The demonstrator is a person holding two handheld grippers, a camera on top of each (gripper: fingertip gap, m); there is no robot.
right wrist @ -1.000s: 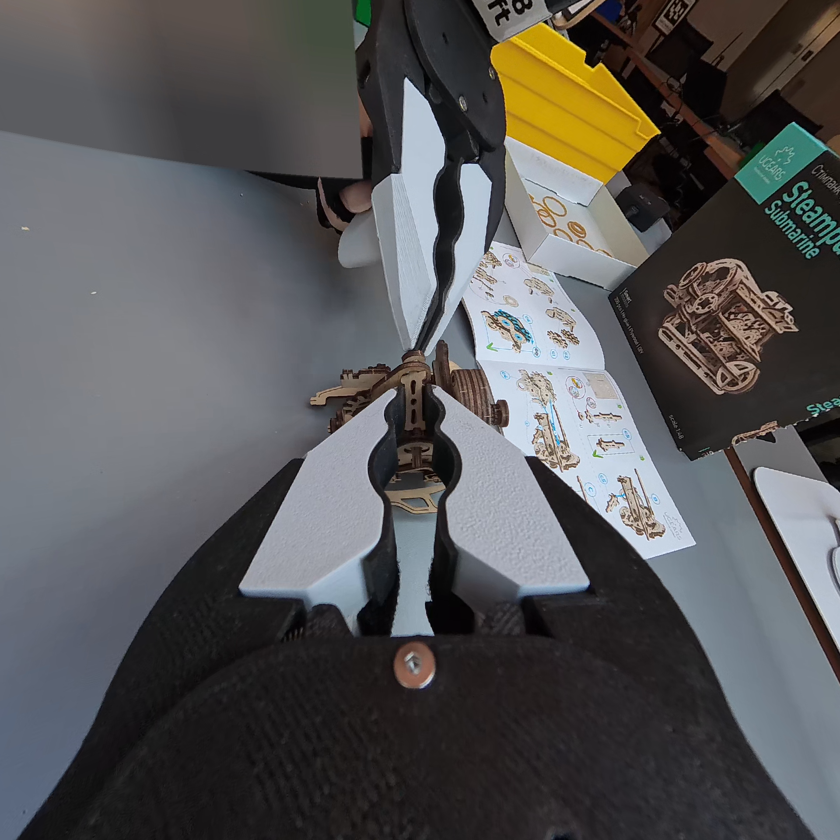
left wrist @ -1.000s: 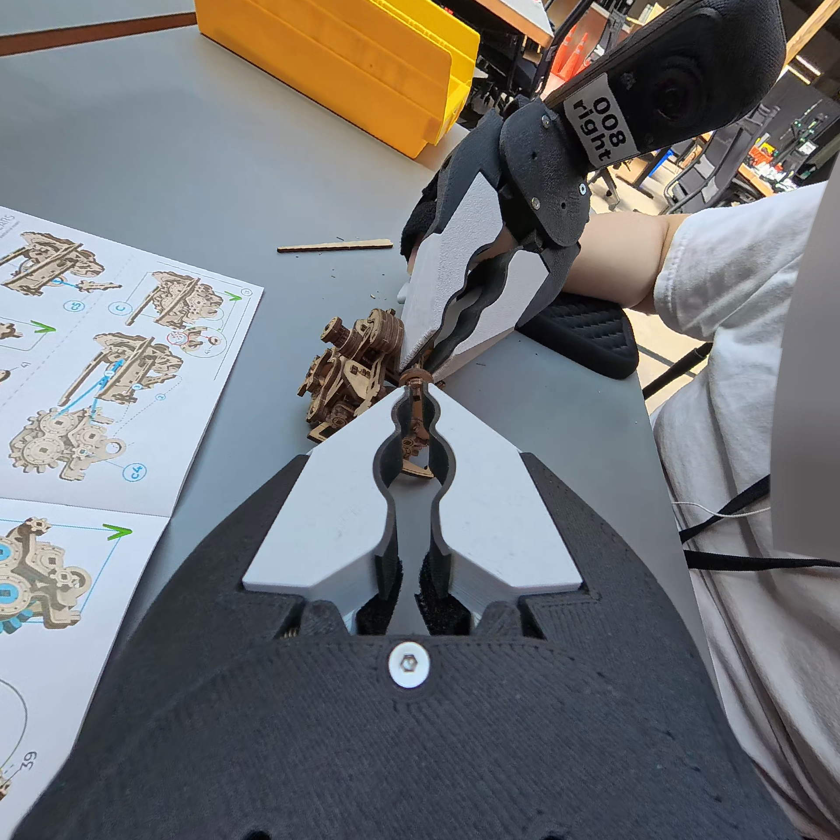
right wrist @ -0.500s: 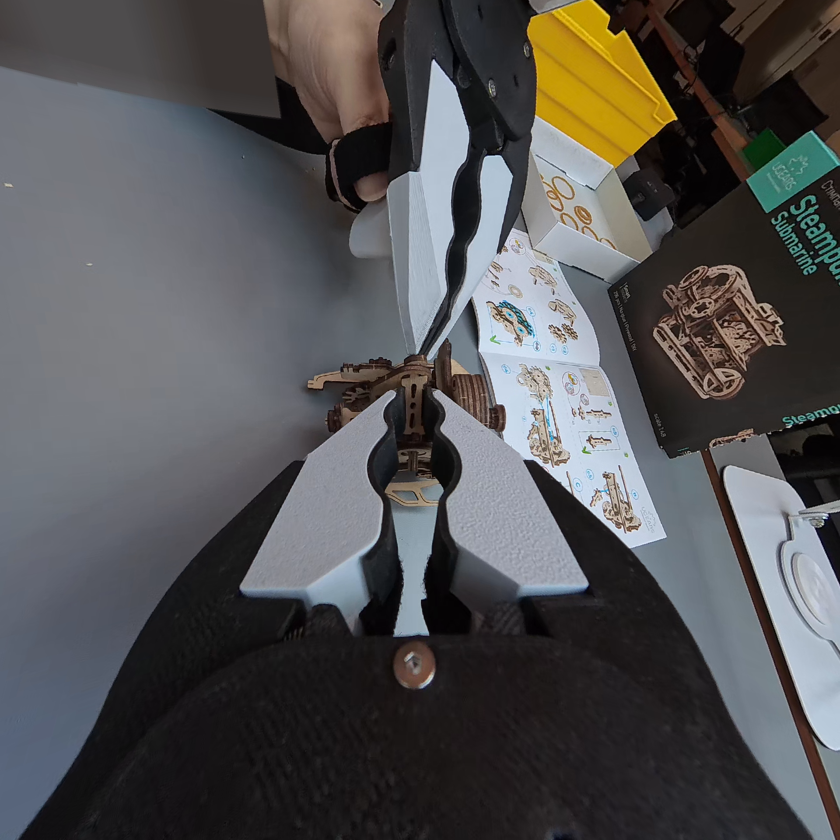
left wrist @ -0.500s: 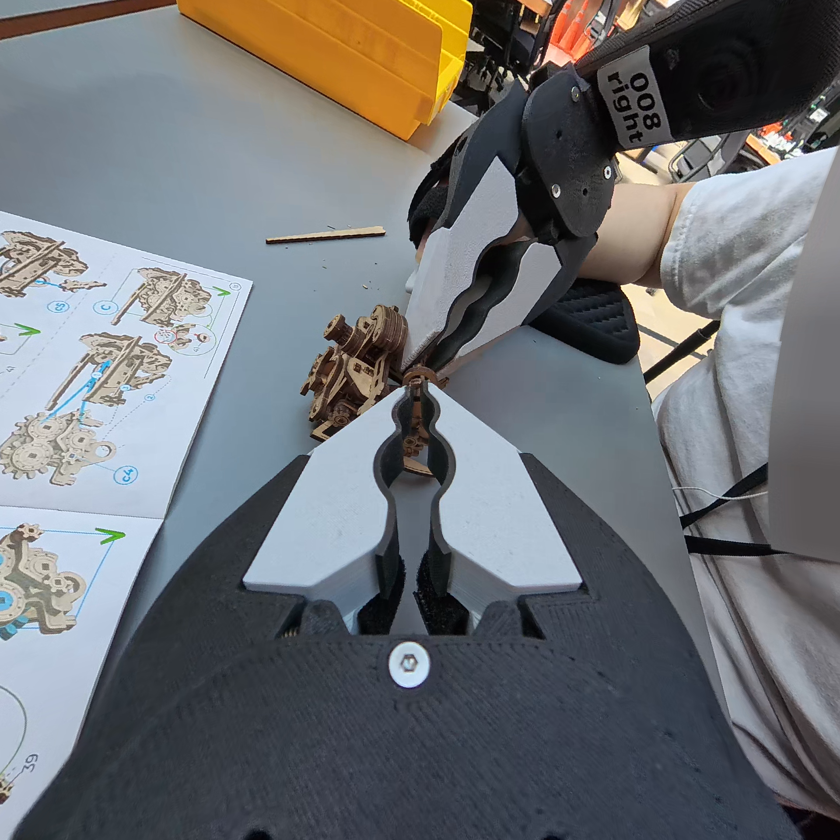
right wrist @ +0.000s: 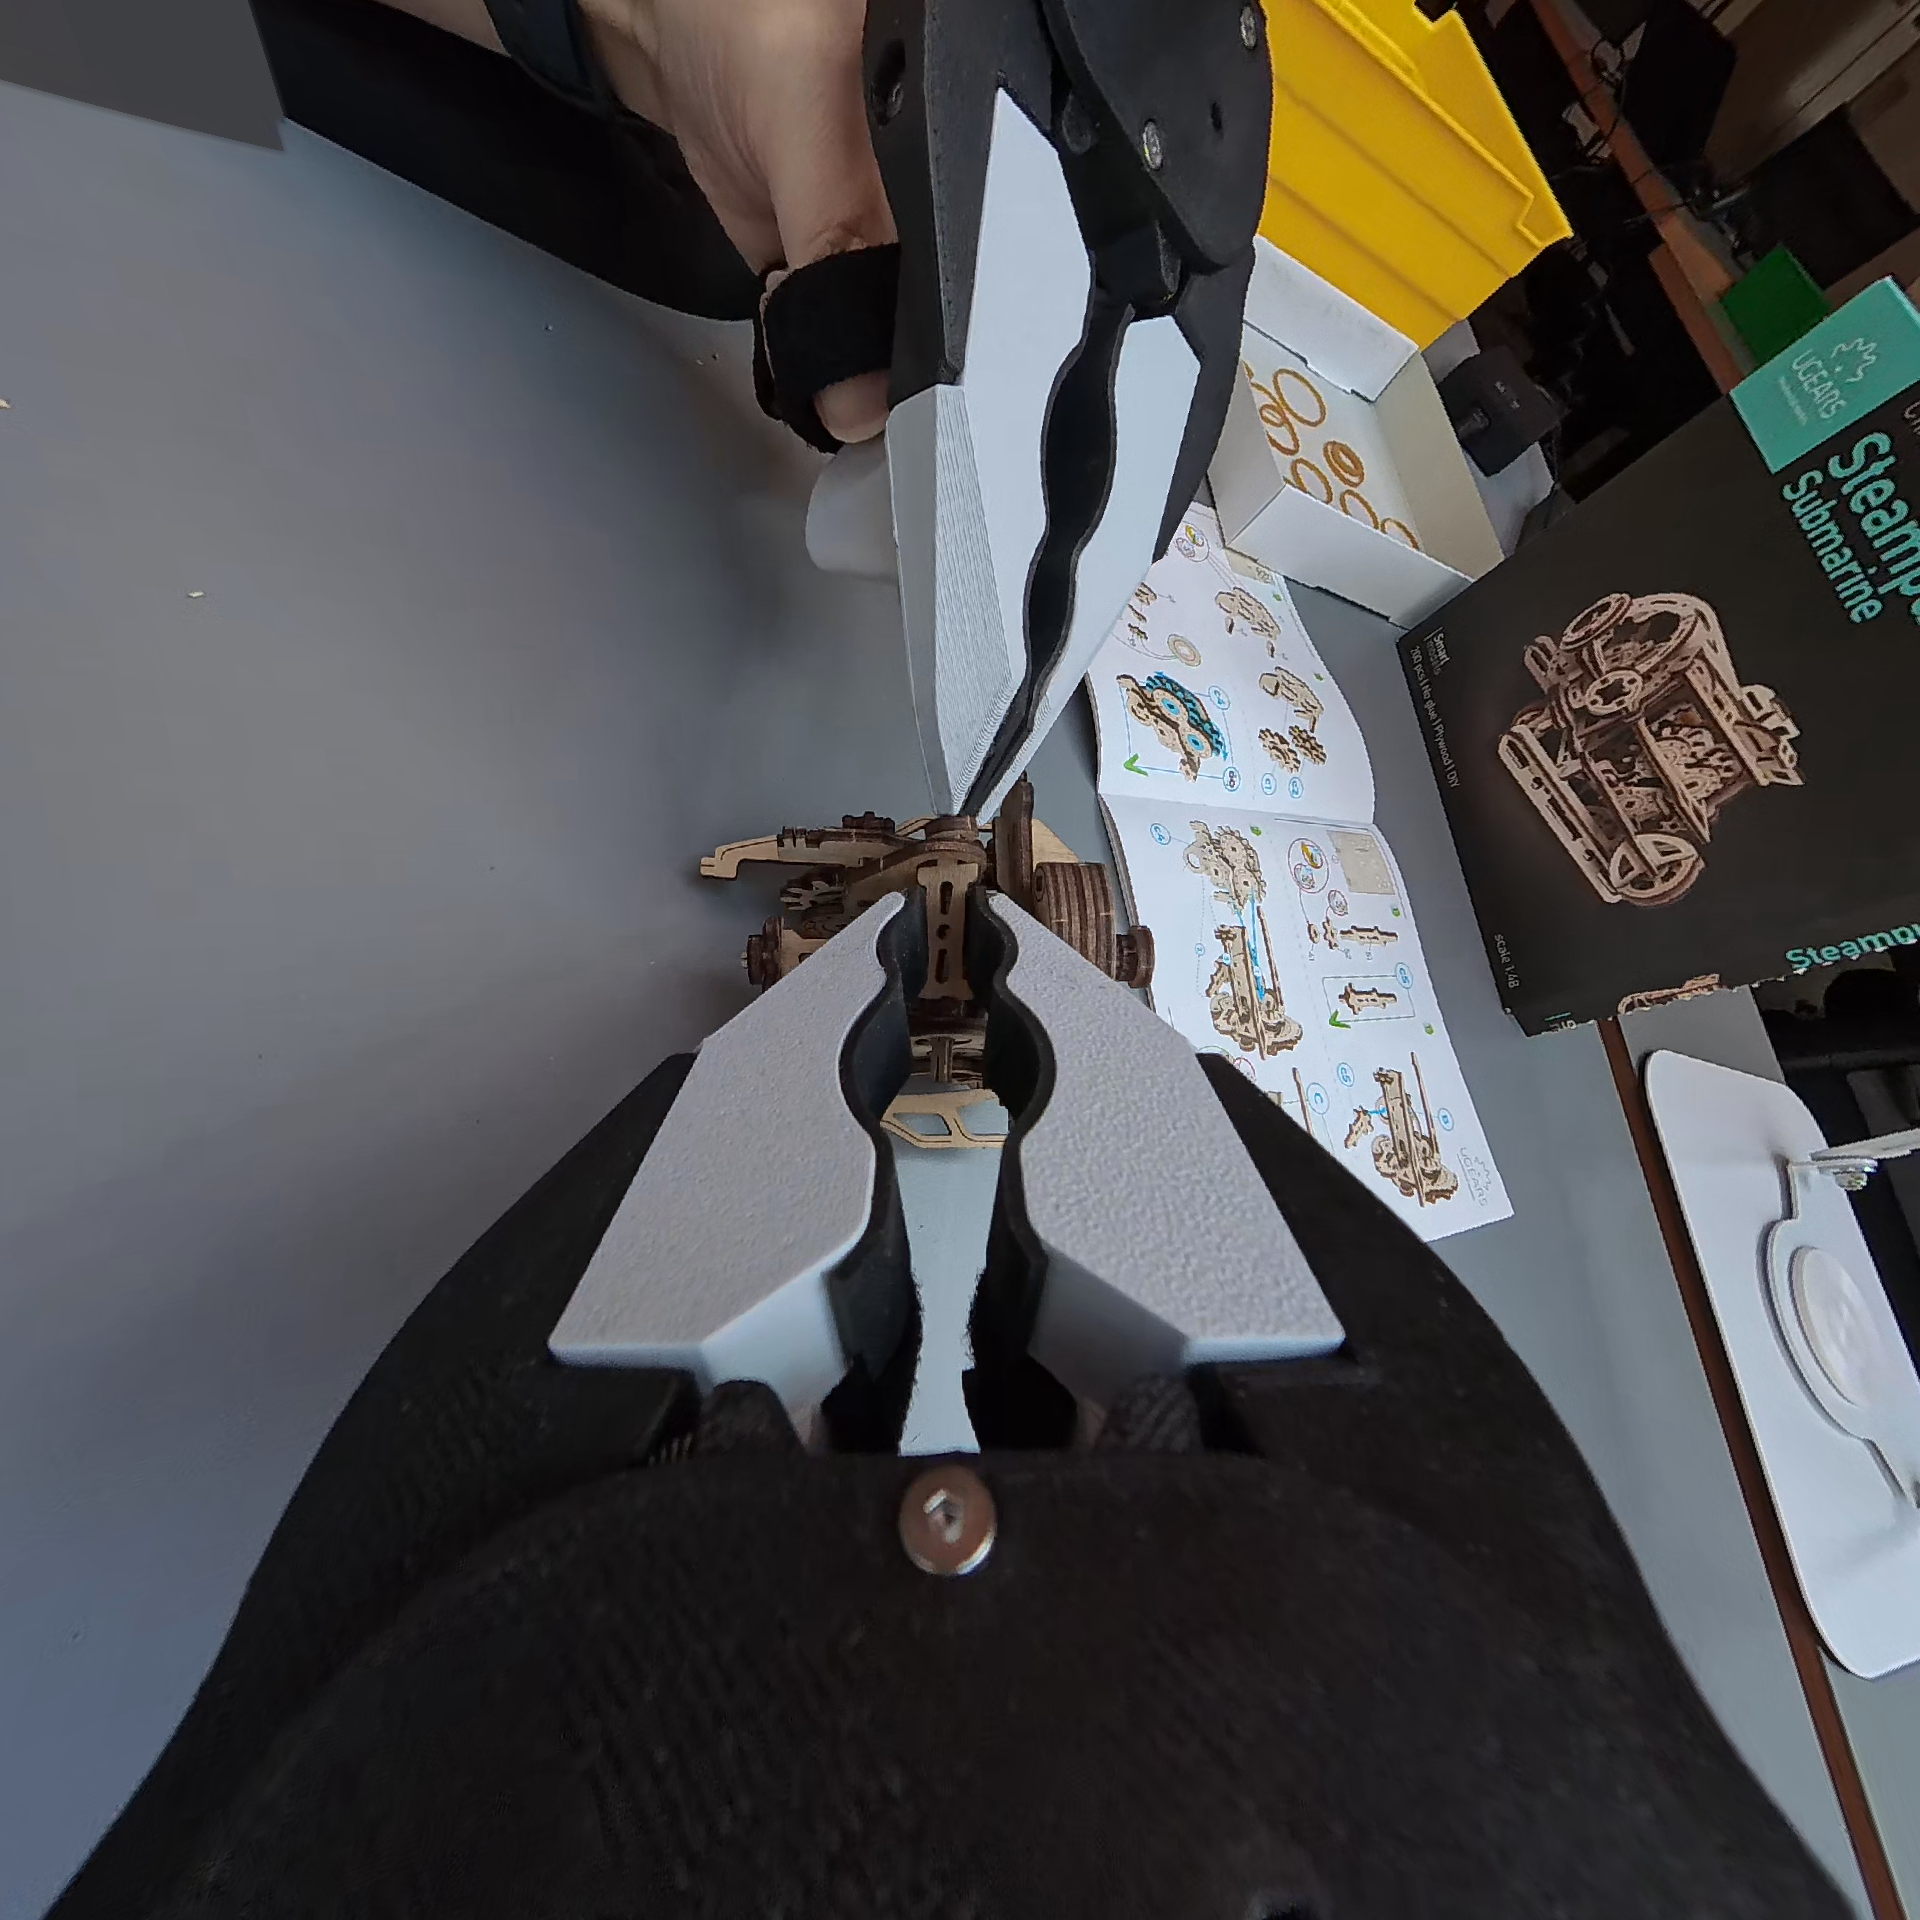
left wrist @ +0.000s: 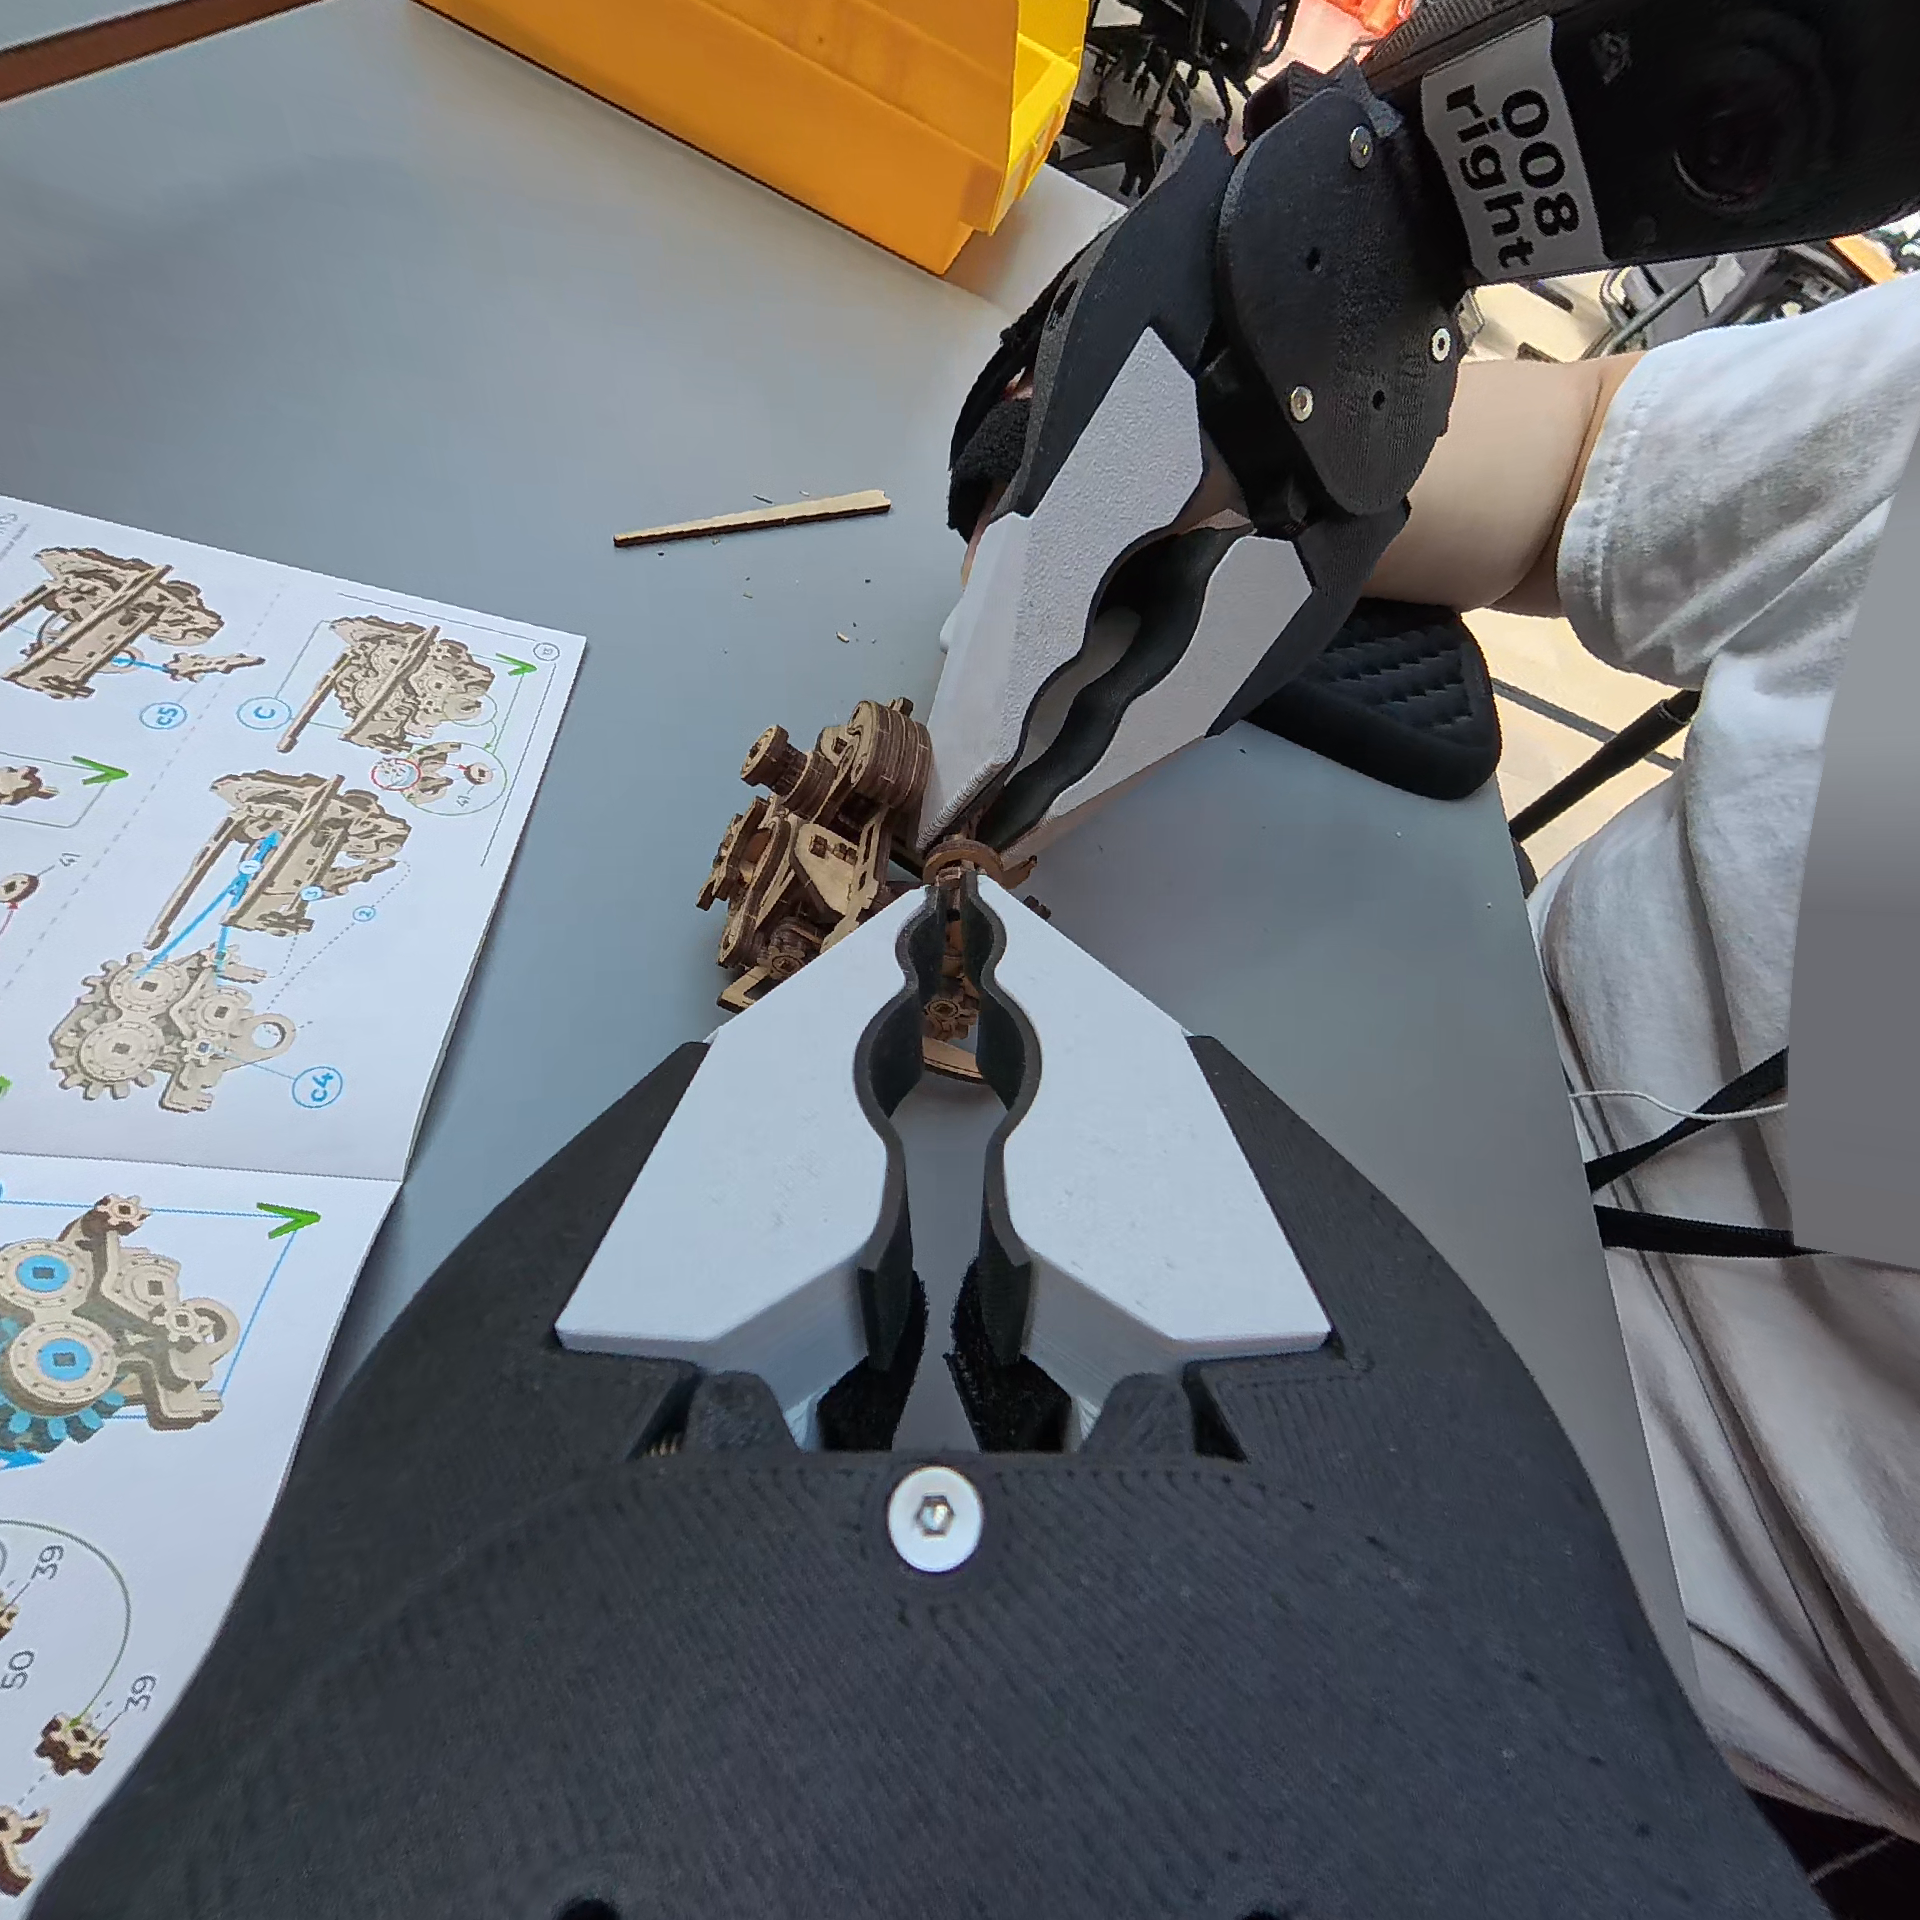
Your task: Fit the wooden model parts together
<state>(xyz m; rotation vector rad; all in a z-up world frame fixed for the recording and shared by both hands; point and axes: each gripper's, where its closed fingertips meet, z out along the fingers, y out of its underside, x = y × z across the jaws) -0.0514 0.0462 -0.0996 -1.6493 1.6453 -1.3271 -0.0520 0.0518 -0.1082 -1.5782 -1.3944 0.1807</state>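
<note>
The left tongs are closed almost fully, their tips pinching a thin upright wooden piece that stands in the narrow gap between the fingers. The right tongs are likewise nearly shut on a slim, slotted wooden piece held upright between their tips. In the left wrist view the right tongs come in from 1 o'clock, tips pressed together and meeting the left tips over a small round wooden cap; whether both tongs hold one and the same piece cannot be told.

The wooden model, a cluster of gears and layered plates, rests on the grey worktop, touching the tong tips at their 10 o'clock in the left wrist view. In the right wrist view it lies just past the tips, spreading from 9 to 3 o'clock.

An open instruction booklet lies at 9 o'clock of the model in the left view. A loose wooden strip lies at 11 o'clock, apart from the model, and a yellow bin stands beyond at 12 o'clock. In the right view a dark kit box stands at 2 o'clock, with a small white box holding wooden rings behind the booklet.
</note>
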